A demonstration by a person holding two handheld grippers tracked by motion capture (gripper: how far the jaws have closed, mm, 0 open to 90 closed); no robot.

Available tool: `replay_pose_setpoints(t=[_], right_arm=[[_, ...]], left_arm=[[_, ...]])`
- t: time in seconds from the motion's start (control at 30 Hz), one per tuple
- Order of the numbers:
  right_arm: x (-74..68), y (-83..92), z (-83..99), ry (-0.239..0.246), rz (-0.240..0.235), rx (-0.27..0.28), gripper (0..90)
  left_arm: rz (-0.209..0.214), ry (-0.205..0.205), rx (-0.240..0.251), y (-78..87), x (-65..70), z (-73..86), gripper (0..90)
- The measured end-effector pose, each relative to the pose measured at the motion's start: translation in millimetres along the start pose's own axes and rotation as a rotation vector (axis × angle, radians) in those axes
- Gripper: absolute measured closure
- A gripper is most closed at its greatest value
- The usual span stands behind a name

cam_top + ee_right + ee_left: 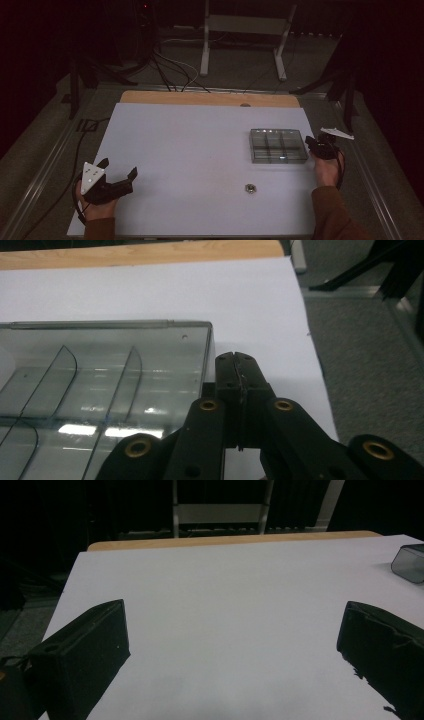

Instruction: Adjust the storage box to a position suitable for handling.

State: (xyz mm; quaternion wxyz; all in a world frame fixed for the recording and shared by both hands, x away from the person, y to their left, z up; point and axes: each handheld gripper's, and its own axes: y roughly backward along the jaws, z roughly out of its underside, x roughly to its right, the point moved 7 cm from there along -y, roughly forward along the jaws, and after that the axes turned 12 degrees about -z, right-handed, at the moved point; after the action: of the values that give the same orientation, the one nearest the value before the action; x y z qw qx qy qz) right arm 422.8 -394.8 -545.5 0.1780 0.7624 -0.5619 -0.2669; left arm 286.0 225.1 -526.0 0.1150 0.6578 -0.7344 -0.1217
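A clear plastic compartment box (278, 132) lies on the right part of the white table (185, 145); its compartments look empty. A small metal nut (249, 188) rests on the table nearer the person, in front of the box. My right gripper (311, 142) sits just off the box's right wall (208, 352), its jaws (235, 365) pressed together with nothing seen between them. My left gripper (118, 168) rests at the table's near left corner, jaws wide apart over bare table (233, 612). A corner of the box (411, 563) shows at the far right of the left gripper view.
A wooden strip (200, 98) runs along the table's far edge. Beyond it stand a metal frame (245, 25) and loose cables (170, 70) on the floor. The table's right edge (310, 355) lies close beside my right gripper.
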Motion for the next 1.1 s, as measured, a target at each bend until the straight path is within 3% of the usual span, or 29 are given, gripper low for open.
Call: replay_pose_setpoints(t=[0.47, 0.93, 1.1], right_arm=[[2.5, -7.1, 3.3, -0.041, -0.082, -0.026, 89.8], [3.4, -8.4, 2.6, -0.053, -0.115, -0.033, 89.9], [-3.0, -12.0, 1.8, -0.037, -0.136, -0.040, 89.9]], left_arm=[[-0.003, 0.002, 0.001, -0.1, -0.4, 0.3, 2.2], [0.001, -0.005, 0.000, -1.8, 3.4, 0.9, 2.2], [0.001, -0.007, 0.000, -1.4, 2.9, 0.9, 2.2]])
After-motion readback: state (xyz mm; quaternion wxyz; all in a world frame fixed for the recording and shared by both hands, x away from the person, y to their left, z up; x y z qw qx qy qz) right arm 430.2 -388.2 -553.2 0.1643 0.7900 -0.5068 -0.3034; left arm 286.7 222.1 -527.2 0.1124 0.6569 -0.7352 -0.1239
